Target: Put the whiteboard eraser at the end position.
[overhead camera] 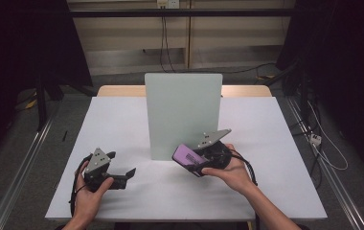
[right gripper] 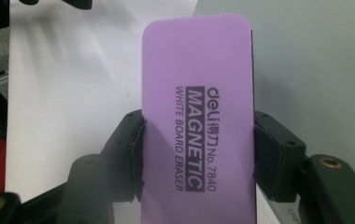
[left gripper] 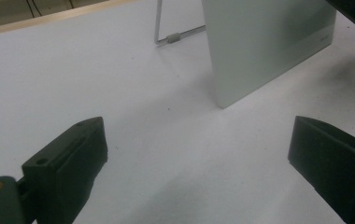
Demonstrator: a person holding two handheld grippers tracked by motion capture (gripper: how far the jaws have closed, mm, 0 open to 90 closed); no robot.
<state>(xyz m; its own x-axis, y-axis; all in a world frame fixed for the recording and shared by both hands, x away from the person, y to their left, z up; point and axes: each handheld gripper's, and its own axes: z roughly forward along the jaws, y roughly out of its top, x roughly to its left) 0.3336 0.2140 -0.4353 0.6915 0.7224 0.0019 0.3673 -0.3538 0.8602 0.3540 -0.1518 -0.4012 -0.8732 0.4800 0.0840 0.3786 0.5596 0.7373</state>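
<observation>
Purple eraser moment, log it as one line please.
right hand-held gripper: shut on purple eraser | left hand-held gripper: open | whiteboard: upright

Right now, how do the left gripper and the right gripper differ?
The left gripper is open with nothing between its jaws; the right gripper is shut on a purple whiteboard eraser. The left gripper sits low over the white table, away from the upright board; the right gripper is right in front of that board. Both are hand-held, with black jaws.
</observation>
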